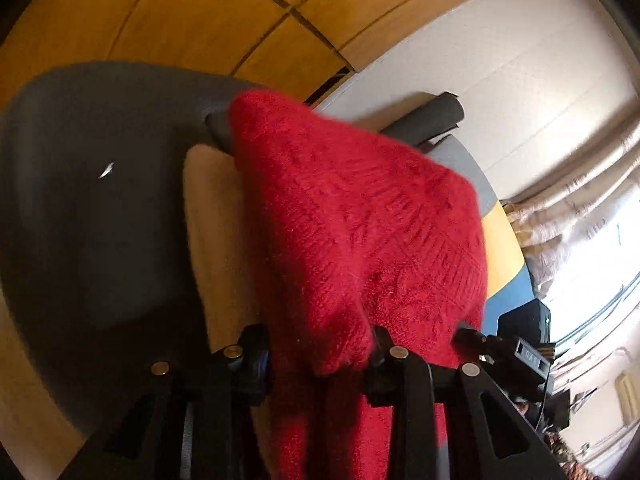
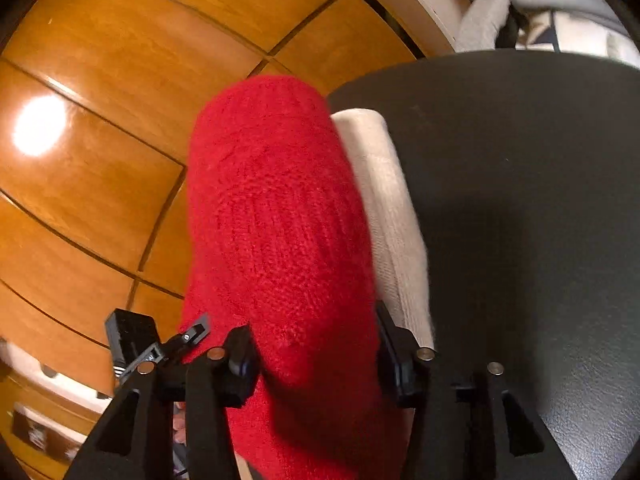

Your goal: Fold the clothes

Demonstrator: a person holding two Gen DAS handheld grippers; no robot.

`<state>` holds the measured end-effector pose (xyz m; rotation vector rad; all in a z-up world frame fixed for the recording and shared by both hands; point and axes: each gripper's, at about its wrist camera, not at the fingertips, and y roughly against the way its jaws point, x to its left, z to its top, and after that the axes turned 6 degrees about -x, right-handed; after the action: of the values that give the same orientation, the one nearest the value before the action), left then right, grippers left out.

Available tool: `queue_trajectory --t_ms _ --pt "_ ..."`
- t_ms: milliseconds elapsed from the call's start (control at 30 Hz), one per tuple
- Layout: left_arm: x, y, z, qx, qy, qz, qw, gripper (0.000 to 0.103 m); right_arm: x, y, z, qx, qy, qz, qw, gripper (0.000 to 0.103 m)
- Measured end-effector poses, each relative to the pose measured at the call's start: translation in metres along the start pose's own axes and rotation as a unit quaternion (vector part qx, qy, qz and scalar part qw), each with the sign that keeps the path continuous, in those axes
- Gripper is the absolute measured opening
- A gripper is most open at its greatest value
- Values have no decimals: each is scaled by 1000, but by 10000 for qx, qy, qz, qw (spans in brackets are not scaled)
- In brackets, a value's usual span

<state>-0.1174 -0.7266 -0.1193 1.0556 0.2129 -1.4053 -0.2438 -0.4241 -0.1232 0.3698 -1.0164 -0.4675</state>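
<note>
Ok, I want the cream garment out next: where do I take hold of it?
Pinch the cream garment along its exposed long folded edge, coming in from the bare table side. The red sweater hangs over its other edge.

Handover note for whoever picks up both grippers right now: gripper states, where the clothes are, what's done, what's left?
Left gripper: red sweater between its jaws.
Right gripper: same sweater between its jaws.
Whether either grip is firm cannot be told.
The sweater hangs over a folded cream garment on the dark round table.
Done: sweater looks bundled and carried over.
Left: probably set it down, tidy it, release.
</note>
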Motion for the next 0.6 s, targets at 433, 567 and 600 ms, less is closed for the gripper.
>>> queue_trajectory --t_ms 433,567,600 --pt "-17 1 -18 -118 1 328 9994 33 12 -3 40 -292 516 -539 9968 60" --pt "-42 36 -20 -969 -569 781 9906 29 26 31 43 -838 869 -662 9905 63" --pt "-56 42 -21 -1216 -869 852 9851 29 30 51 41 -1171 1111 -728 9842 62"
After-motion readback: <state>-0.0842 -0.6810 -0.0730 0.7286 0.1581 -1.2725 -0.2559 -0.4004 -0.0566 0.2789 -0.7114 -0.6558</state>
